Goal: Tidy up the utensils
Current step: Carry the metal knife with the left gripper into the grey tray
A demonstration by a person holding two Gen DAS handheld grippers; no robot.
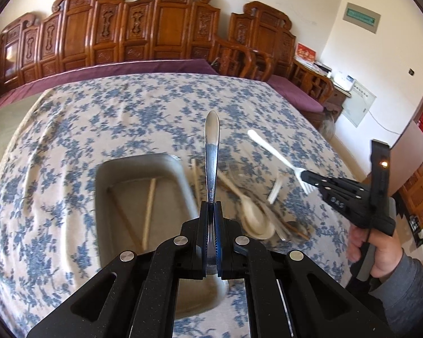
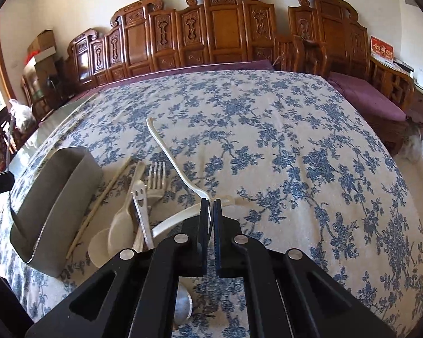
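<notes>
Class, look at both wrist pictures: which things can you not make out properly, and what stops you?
- Metal utensil, left wrist view: its head is hidden by the left gripper.
- White fork, right wrist view: its head is hidden by the right gripper.
- Loose utensils, left wrist view: blurred.
- Tray, left wrist view: near end covered by the gripper.

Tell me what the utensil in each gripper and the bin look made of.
Left gripper: spoon, polished steel, mirror-like sheen.
Right gripper: white fork, likely plastic, matte and opaque.
Bin: dull grey, plastic or metal; unclear.
</notes>
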